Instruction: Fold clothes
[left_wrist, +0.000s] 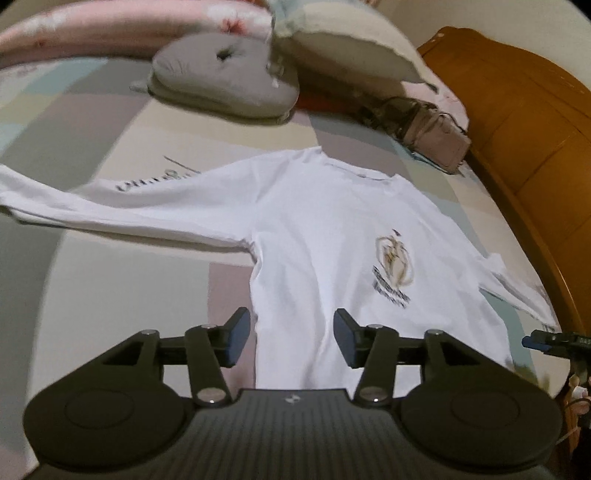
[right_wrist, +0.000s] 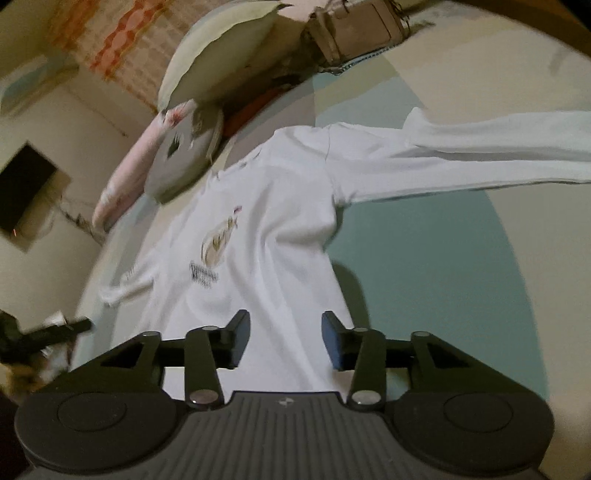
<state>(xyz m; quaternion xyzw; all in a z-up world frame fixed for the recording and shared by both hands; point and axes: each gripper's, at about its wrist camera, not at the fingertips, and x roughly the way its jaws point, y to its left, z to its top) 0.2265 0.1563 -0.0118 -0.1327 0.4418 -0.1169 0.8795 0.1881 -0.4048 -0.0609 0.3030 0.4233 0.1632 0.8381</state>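
A white long-sleeved shirt lies flat and face up on the bed, with a gold and black print on its chest. Both sleeves are spread out to the sides. My left gripper hovers open over the lower left part of the shirt's body, nothing between its fingers. In the right wrist view the same shirt stretches away, one sleeve running off to the right. My right gripper is open above the shirt's lower right part. The tip of the right gripper shows at the right edge of the left wrist view.
The bed has a patchwork cover in pastel blocks. At its head lie a grey cushion, a cream pillow, a pink floral bolster and a beige bag. A wooden bed frame runs along the right.
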